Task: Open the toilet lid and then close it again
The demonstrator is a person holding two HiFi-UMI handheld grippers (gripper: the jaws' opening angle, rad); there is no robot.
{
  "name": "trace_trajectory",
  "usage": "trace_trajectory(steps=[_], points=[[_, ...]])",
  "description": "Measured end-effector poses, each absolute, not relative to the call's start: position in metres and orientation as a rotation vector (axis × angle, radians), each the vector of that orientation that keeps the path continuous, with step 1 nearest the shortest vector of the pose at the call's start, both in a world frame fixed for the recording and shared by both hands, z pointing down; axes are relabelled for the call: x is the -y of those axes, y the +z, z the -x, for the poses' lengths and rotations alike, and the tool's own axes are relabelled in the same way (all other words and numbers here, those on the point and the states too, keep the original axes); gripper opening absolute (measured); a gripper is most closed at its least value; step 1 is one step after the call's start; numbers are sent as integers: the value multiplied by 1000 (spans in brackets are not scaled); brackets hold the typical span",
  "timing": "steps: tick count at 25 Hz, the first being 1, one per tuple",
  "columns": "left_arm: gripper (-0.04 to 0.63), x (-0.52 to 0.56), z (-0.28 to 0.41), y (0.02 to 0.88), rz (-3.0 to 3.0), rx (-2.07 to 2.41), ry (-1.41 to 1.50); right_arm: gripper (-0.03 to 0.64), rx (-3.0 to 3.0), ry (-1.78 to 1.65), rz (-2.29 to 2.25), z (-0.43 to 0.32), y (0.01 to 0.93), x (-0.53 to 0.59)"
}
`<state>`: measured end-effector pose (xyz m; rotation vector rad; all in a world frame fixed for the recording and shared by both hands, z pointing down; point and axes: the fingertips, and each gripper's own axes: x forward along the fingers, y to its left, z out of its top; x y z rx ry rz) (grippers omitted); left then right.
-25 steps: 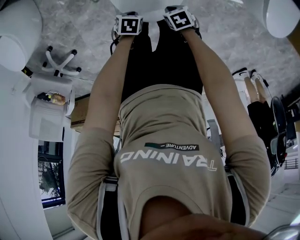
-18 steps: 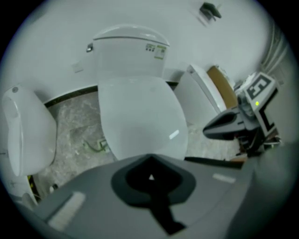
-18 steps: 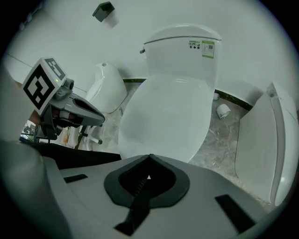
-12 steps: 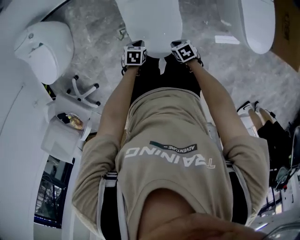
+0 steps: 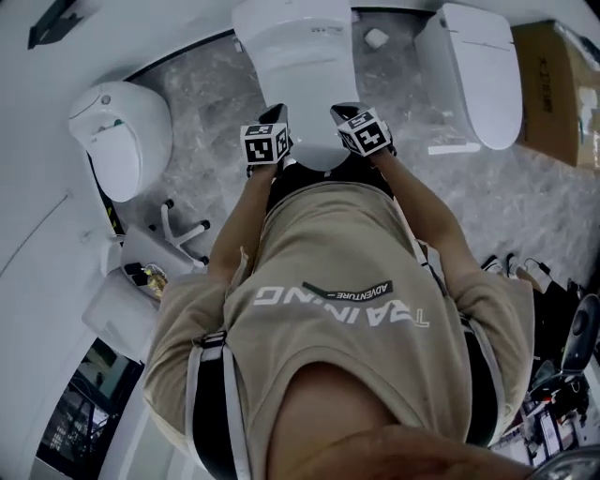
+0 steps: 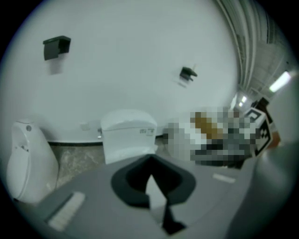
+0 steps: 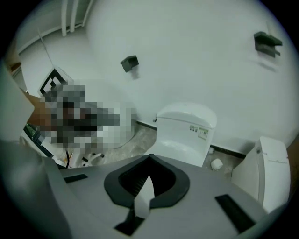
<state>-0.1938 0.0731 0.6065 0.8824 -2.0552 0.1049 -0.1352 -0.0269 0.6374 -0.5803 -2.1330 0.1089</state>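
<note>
L gripper [image 5: 271, 127] and R gripper [image 5: 354, 120], both clenched with nothing in them, hang side by side above front edge of closed toilet lid [image 5: 302, 89], w/ toilet directly ahead.

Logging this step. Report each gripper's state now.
Left gripper: closed, by the lid front; whether it grips cannot be told.
Right gripper: closed, likewise by the lid; grip unclear.

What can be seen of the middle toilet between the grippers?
The middle toilet is glossy white, with a smooth oval lid that appears down and small stickers near its back. It stands on grey marbled floor against the white wall. The left gripper and right gripper flank its front end; contact is unclear.
</note>
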Motion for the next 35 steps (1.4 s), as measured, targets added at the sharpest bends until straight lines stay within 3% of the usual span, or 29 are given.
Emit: trace_trajectory(steps=[14,22,26,35], points=[[3,-46,236,404,-1124,2501,75,9,2651,2,614,205,424,47],[3,-43,246,305,-1205,2739,5,9,2934,-87,673,207,304,44],[3,-51,242,270,-1225,2835,67,9,3022,-72,646,206,283,44],[3,-61,251,283,-1234,2788,41,9,3010,-37,633,205,280,47]])
